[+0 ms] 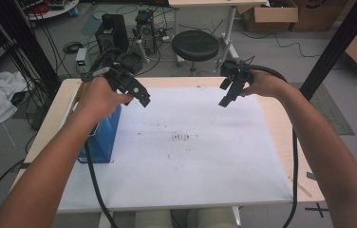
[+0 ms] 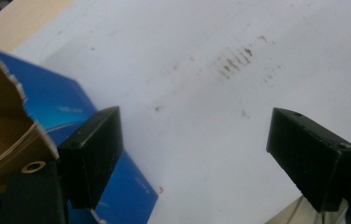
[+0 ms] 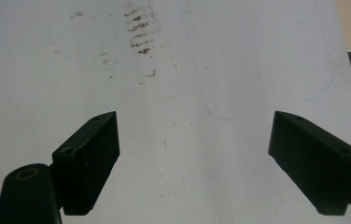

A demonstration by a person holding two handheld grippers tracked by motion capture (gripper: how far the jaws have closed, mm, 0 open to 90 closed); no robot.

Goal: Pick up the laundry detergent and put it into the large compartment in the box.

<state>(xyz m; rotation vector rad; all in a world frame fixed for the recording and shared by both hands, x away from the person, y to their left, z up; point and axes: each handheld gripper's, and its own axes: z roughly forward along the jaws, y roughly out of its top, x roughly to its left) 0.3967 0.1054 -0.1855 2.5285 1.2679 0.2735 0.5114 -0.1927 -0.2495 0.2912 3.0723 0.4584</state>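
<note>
- Nearest the high camera we note the person's two forearms, which enter from the near edge of the table [image 1: 281,111] and reach toward its far half.
- We find the left gripper [image 1: 134,89] held in the air above the far left part of the white sheet [image 1: 191,156]. In the left gripper view its two black jaws stand wide apart, with nothing between them.
- We find the right gripper [image 1: 231,90] held in the air above the far right part of the sheet. In the right gripper view its jaws are likewise spread wide and hold nothing.
- The two grippers are well apart from each other.
- A blue box [image 1: 101,137] stands at the left edge of the sheet, below the left forearm. In the left gripper view the blue box [image 2: 61,112] lies just beside the left-hand jaw, with a torn brown cardboard flap [image 2: 1,116] open at its top. We cannot tell whether the jaw touches it.
- A patch of brown smudges [image 1: 182,137] marks the middle of the sheet, between the grippers and nearer the person.
- A black stool [image 1: 195,45] stands on the floor beyond the far edge.
</note>
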